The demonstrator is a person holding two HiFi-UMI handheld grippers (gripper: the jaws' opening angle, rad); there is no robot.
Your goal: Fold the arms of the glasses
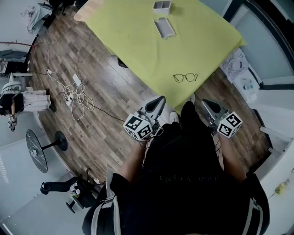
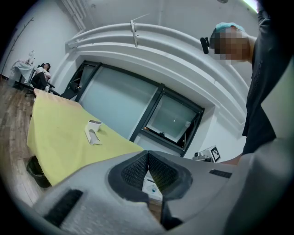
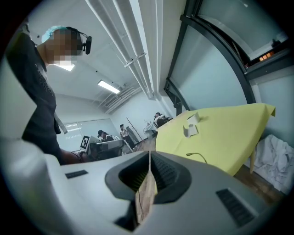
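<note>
Glasses (image 1: 185, 77) are seen lying near the close edge of the yellow table (image 1: 138, 41), well apart from the left gripper (image 1: 156, 104) and the right gripper (image 1: 209, 106), which are both squeezed closed with nothing in them, so the folding is thought to be not yet started.

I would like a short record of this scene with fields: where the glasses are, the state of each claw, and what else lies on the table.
glasses: on the yellow table, near its closest corner, nothing touching them
glasses arms: too small to tell if folded
left claw: shut, empty, held low by the person's body
right claw: shut, empty, held low by the person's body
other things on table: white box and grey case, at the far end
task stage: not yet begun
</note>
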